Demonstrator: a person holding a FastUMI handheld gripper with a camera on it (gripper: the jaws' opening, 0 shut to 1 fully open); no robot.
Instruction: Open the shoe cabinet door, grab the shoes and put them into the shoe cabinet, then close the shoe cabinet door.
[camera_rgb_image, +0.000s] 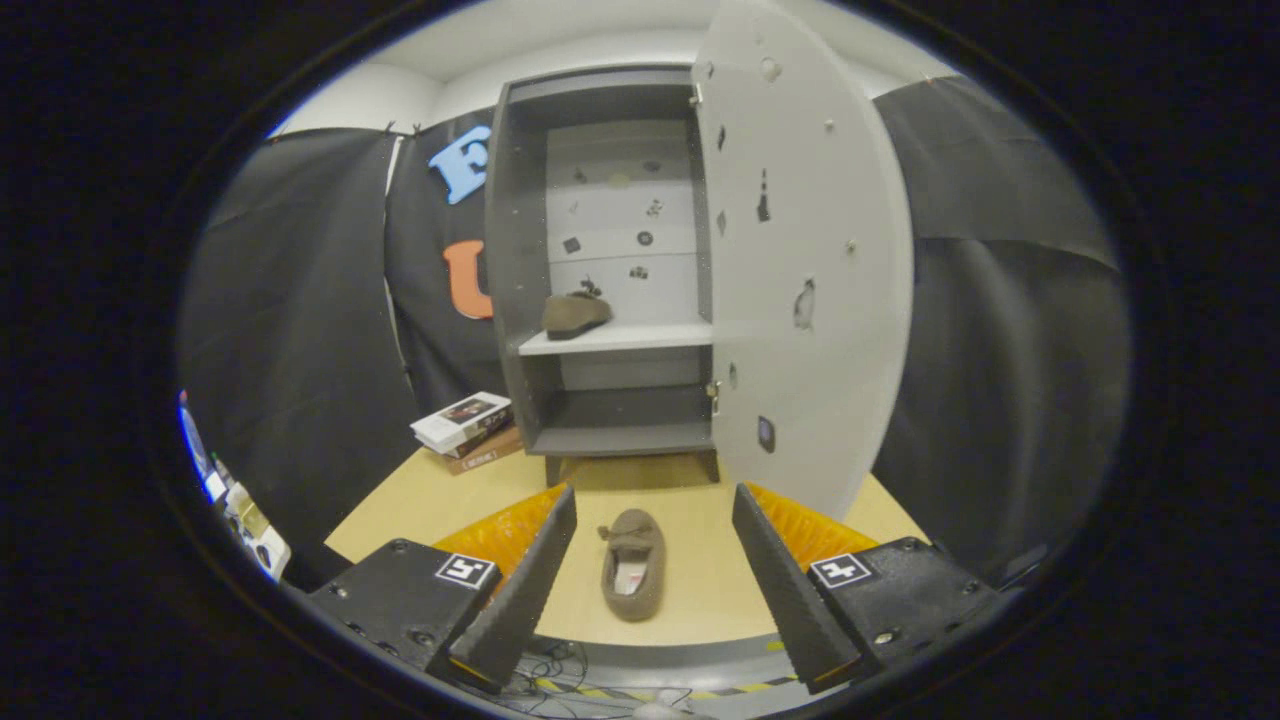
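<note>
Gripper (650, 560) spread wide, gripping nothing, at the bottom of the frame, one brown shoe (633, 577) lying on the table (400, 510) between its fingers. Centre frame, cabinet door (800, 250) swung open, second shoe (575, 314) already shelved. Left: this shoe in, door shut.

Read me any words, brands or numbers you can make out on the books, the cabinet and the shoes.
Nothing reads clearly.
Stack of books beside the cabinet: cover and spine print too small and blurred.
Cabinet door: small dark stickers, no legible text.
Shoe on the table, between the open gripper's fingers: pale insole patch, unreadable.
Gripper body: square coded markers, no words.
</note>
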